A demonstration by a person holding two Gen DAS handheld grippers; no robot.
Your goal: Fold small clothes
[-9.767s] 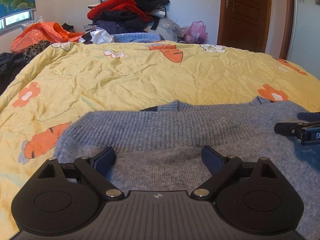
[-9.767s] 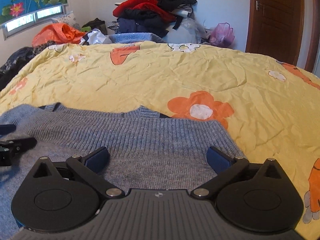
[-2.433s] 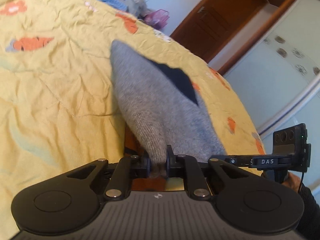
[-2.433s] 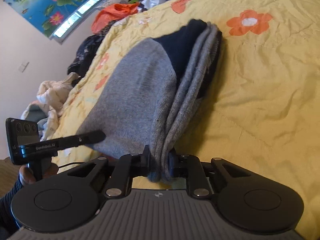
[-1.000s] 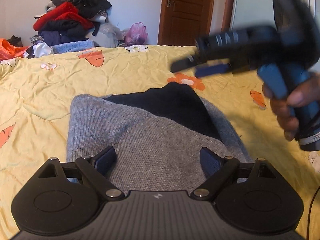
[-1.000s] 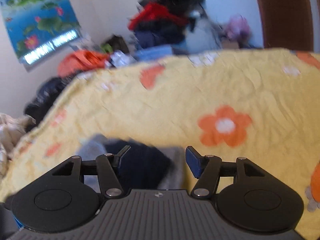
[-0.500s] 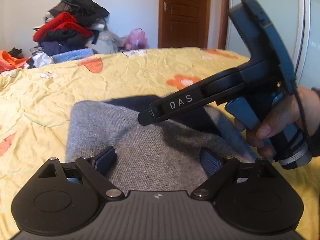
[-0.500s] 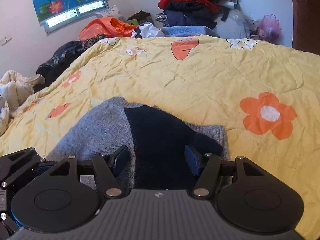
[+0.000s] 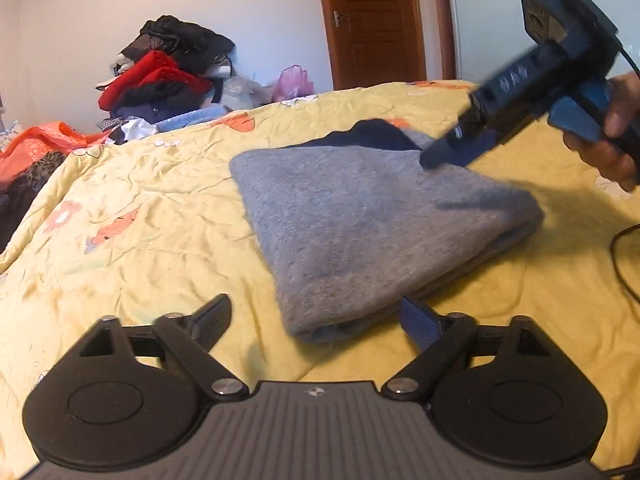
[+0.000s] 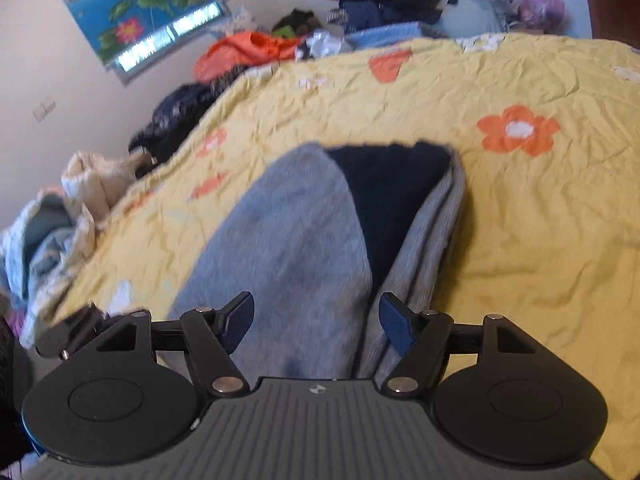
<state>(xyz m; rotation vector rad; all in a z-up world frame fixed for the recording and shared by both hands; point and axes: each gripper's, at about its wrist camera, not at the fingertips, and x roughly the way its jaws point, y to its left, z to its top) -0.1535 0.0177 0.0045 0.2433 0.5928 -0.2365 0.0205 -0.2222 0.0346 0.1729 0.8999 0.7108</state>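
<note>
The left gripper, at the bottom of its own view, has jaws apart and closing; nothing sits between them. The near corner of the folded grey sweater lies just ahead, its long axis running from lower centre toward the upper right across the yellow quilt. The right gripper, jaws apart and opening, straddles the sweater's near end, pads not pressing, so it seems nearer.

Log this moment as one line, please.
sweater: folded on quilt | left gripper: closing, nothing gripped | right gripper: opening over sweater, nothing gripped
</note>
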